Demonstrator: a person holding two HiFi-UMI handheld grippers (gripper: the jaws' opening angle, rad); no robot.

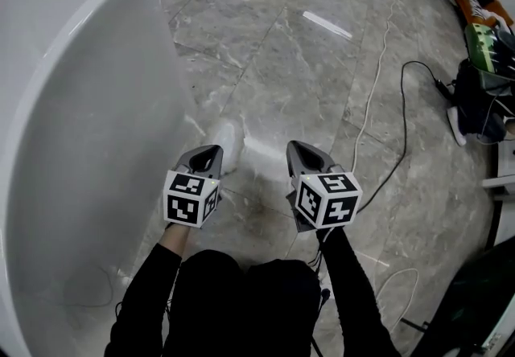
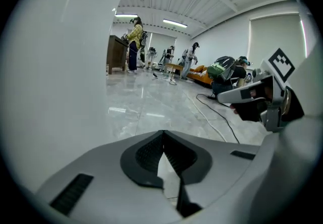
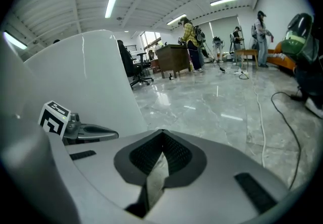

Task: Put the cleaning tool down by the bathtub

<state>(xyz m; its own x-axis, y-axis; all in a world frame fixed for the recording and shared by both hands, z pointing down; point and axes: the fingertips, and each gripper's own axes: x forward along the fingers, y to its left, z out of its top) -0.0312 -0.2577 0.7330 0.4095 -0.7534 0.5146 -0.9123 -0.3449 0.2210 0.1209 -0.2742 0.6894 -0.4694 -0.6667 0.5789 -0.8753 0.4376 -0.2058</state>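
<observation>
Bathtub [image 1: 72, 106] just beside left hand-held gripper [image 1: 214, 151]; jaws closed.

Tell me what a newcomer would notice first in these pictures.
A white bathtub fills the left of the head view. Beside it, over the grey marble floor, the left gripper and right gripper hang side by side, jaws shut and empty. Cables trail off at right.

I have the bathtub [image 1: 80, 122] on my left, left gripper [image 1: 211, 153] just beside its wall, right gripper [image 1: 299, 148] right of that over floor [image 1: 273, 66], cable [image 1: 374, 82] further right, bags [image 1: 479, 94] far right.
</observation>
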